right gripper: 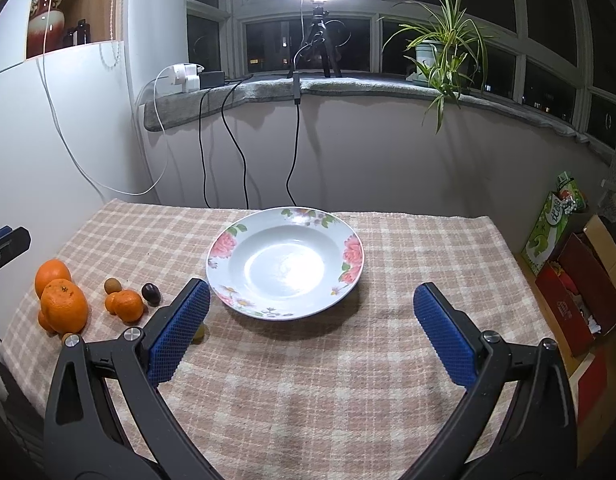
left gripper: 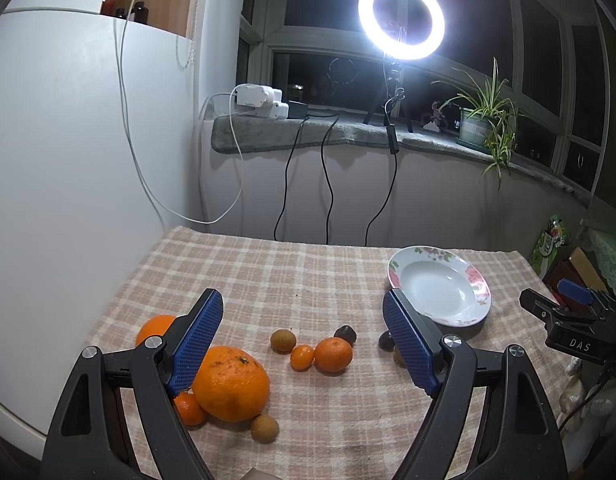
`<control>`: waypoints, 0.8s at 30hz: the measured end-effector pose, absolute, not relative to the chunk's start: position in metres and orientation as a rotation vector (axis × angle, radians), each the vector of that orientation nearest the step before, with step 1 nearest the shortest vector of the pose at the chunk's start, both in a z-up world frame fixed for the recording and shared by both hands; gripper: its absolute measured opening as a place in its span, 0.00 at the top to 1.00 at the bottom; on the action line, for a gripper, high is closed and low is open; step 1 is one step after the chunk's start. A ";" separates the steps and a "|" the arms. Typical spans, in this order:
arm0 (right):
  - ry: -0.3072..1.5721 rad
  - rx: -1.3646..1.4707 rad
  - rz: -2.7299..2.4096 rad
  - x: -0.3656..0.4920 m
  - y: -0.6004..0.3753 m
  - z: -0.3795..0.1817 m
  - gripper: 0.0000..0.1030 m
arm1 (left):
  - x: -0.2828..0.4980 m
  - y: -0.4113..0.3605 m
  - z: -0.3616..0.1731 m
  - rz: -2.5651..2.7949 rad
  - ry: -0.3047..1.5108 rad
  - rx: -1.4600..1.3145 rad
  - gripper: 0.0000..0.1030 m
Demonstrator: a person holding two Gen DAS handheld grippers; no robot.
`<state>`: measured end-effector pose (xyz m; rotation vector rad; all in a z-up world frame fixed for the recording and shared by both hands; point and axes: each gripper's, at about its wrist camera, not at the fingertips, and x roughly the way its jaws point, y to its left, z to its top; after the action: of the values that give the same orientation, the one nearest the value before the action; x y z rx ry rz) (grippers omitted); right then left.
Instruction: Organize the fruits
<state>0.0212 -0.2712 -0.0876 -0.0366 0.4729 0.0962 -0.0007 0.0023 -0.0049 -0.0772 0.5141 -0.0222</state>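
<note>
Fruit lies scattered on a checked cloth. A big orange [left gripper: 231, 383] sits by my left finger, with a second orange [left gripper: 155, 329] behind it and small tangerines [left gripper: 332, 354] and brown longans [left gripper: 283, 340] near the middle. My left gripper [left gripper: 303, 310] hangs open above them, holding nothing. An empty flowered plate [left gripper: 474, 316] stands at the right. In the right wrist view that plate [right gripper: 354, 254] lies just ahead of my open, empty right gripper [right gripper: 312, 298]. The oranges [right gripper: 63, 304] cluster far left, and a dark fruit [right gripper: 151, 294] sits beside them.
The cloth-covered table [right gripper: 308, 380] ends near a white cabinet [left gripper: 59, 160] on the left. Behind it is a windowsill with a ring light [left gripper: 401, 18], chargers, hanging cables [left gripper: 328, 184] and a potted plant [right gripper: 436, 56]. Boxes [right gripper: 580, 288] stand on the floor at the right.
</note>
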 end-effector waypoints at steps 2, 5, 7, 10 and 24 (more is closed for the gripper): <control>0.475 -0.034 0.097 0.022 -0.271 -0.088 0.00 | -0.001 0.002 -0.005 -0.022 0.514 -0.076 0.20; 0.474 -0.036 0.096 0.021 -0.271 -0.088 0.00 | -0.002 0.002 -0.005 -0.022 0.514 -0.076 0.20; 0.476 -0.036 0.099 0.022 -0.271 -0.088 0.00 | -0.002 0.002 -0.005 -0.023 0.514 -0.076 0.20; 0.479 -0.036 0.099 0.021 -0.270 -0.088 0.00 | -0.002 0.002 -0.005 -0.024 0.514 -0.077 0.20; 0.488 -0.037 0.107 0.022 -0.265 -0.090 0.00 | -0.003 0.000 -0.006 -0.024 0.515 -0.082 0.20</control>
<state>0.0223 -0.2653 -0.0901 -0.0373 0.4884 0.1068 -0.0035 0.0001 -0.0064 -0.0818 0.5150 -0.0235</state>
